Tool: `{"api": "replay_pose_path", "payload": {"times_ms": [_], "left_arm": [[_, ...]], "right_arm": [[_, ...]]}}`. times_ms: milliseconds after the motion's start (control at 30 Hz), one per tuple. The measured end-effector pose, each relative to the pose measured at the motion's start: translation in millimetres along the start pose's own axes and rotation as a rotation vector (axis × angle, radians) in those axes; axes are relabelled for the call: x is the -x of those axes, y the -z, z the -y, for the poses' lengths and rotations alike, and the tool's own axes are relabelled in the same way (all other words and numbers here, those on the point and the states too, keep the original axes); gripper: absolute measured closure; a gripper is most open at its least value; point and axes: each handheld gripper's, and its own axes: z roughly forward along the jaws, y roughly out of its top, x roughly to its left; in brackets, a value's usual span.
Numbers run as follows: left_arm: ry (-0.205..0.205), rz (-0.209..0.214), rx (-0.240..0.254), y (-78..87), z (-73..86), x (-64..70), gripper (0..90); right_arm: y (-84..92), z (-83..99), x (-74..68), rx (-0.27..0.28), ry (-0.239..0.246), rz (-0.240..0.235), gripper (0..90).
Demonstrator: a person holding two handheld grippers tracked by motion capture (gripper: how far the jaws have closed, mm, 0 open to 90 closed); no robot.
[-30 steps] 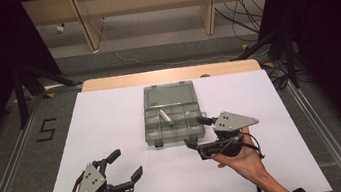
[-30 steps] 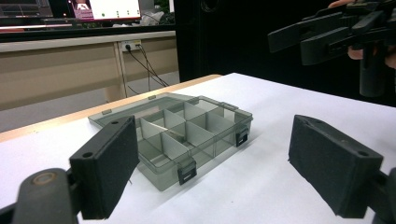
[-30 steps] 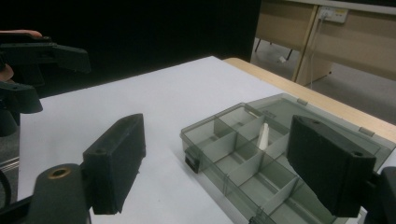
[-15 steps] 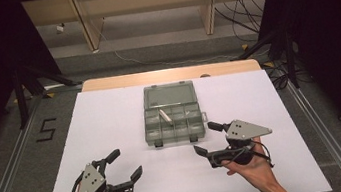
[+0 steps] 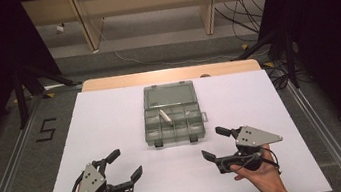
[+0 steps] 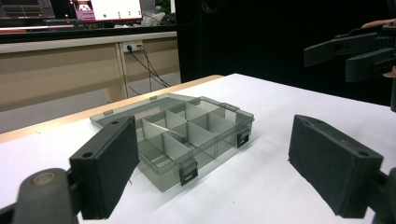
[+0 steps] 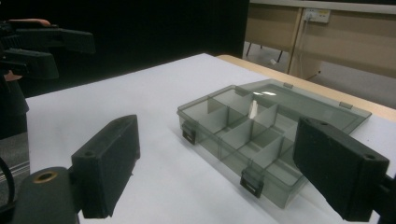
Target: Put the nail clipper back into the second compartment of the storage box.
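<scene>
Both grippers (jaws apart) flank the open organizer box (image 5: 172, 114) on the white table (image 5: 111, 119).

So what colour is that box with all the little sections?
See-through smoky grey box, clearest in the left gripper view.

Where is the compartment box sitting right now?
In the high view the open compartment box lies mid-table on the white sheet, beyond and between the left tongs and right tongs.
</scene>
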Motion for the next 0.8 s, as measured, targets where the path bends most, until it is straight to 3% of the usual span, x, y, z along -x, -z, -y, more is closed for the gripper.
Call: {"api": "replay_pose_path", "payload": {"times_ms": [567,600,800], "left_arm": [[0.001,0.000,0.002,0.4,-0.1,0.2,15.6],[0.000,0.001,0.002,0.3,-0.1,0.3,15.6],[-0.004,0.003,0.002,0.2,-0.3,0.3,15.6]], "right_arm": [[13.3,15.0,-1.1,-0.018,-0.013,0.017,16.1],[12.4,15.5,0.2,0.008,0.001,0.014,16.1],[19.1,16.8,-0.9,-0.008,-0.027,0.010,16.1]]}}
